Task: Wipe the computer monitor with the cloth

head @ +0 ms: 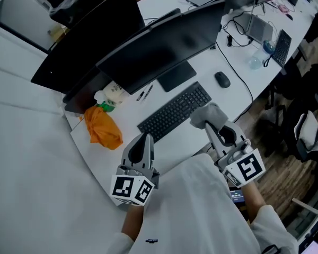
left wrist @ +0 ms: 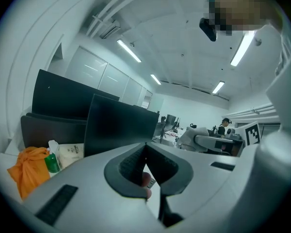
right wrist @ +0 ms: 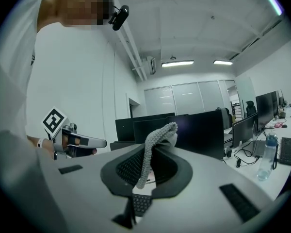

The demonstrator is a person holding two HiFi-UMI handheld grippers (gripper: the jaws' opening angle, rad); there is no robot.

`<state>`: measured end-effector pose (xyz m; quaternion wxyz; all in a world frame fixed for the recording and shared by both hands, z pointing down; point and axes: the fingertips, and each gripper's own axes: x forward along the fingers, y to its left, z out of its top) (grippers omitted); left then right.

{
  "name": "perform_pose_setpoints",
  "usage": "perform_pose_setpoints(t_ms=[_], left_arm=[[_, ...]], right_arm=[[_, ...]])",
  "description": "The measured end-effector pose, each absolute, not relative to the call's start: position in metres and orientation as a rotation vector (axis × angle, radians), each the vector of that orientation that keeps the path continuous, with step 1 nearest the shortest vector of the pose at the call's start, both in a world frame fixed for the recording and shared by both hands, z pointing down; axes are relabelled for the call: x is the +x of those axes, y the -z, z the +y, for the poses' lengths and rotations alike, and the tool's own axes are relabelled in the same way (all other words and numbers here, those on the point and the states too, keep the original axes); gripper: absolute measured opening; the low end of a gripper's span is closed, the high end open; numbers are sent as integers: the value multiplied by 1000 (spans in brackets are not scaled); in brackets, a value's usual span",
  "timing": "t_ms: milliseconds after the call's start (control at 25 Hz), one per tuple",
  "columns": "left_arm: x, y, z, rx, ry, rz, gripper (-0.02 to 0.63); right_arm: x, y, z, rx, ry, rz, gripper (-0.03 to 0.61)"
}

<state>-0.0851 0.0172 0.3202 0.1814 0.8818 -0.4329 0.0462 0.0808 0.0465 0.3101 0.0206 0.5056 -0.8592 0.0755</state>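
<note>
The wide dark computer monitor (head: 159, 52) stands across the middle of the white desk (head: 238, 62); it also shows in the left gripper view (left wrist: 119, 125) and the right gripper view (right wrist: 199, 130). My right gripper (head: 209, 121) hovers over the desk's near edge, right of the keyboard, shut on a grey knitted cloth (head: 208, 113). That cloth (right wrist: 157, 140) sticks up from between the closed jaws of the right gripper (right wrist: 153, 152). My left gripper (head: 144, 141) is held near the keyboard's left end. Seen from its own camera, the left gripper (left wrist: 145, 152) is shut with nothing in it.
A black keyboard (head: 175, 111) and mouse (head: 222, 79) lie before the monitor. An orange cloth (head: 102, 127) and a green-capped bottle (head: 103, 100) sit at the left. A second dark monitor (head: 85, 30) stands behind. A water bottle (head: 261, 54) and cables lie right; a chair (head: 307, 131) stands beside the desk.
</note>
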Motion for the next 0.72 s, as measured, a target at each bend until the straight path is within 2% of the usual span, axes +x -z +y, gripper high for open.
perform_pose_setpoints(t_ms=[160, 720], left_arm=[[-77, -328, 26, 2479, -148, -1209, 14], [-69, -330, 21, 2443, -162, -1240, 14]], right_arm=[[74, -301, 49, 1567, -155, -2672, 12], [92, -314, 44, 1551, -221, -2642, 12]])
